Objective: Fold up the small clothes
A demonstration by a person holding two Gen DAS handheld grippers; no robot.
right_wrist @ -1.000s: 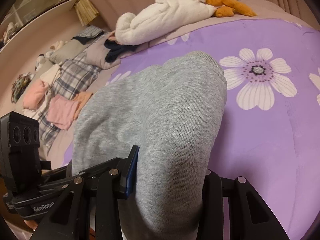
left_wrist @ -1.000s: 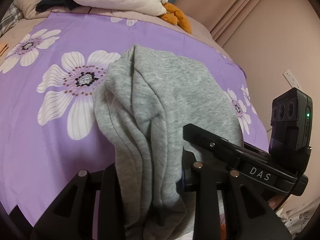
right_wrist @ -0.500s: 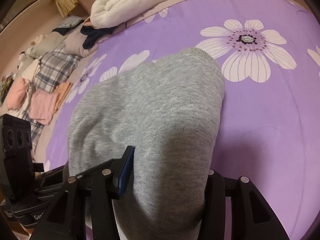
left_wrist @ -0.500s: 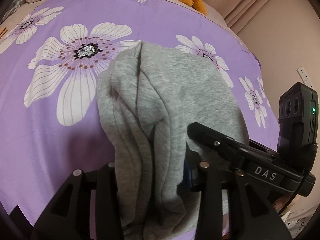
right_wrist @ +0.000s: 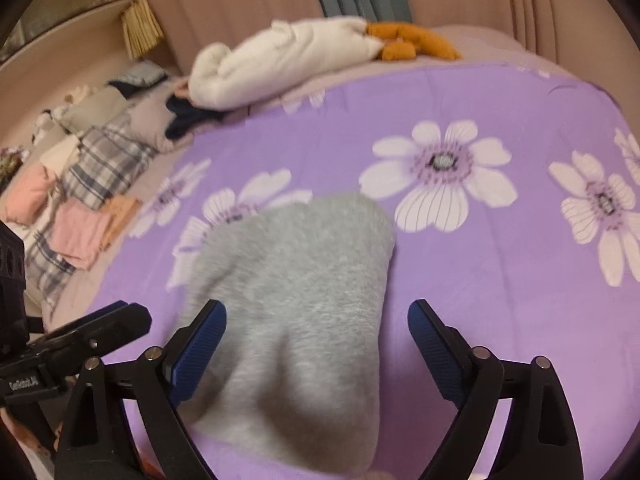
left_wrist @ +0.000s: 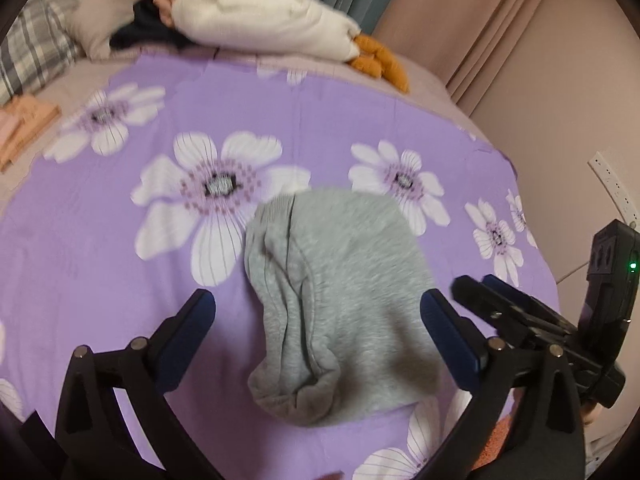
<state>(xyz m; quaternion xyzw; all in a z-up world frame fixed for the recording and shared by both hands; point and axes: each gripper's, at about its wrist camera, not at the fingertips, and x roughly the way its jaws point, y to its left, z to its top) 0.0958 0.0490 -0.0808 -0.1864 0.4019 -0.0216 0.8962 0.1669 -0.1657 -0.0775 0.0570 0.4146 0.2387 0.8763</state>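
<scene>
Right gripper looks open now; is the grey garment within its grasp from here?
Probably yes: the right gripper is open with the grey garment lying flat between its fingers, nothing blocking.

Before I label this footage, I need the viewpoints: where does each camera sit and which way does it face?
Left wrist: on the left hand-held gripper, facing along its open fingers at the grey garment on the purple floral sheet; the right hand-held gripper shows at right.
Right wrist: on the right hand-held gripper, open, above the same garment; the left one shows at left.
Shared: garment, sheet, white plush toy.
</scene>
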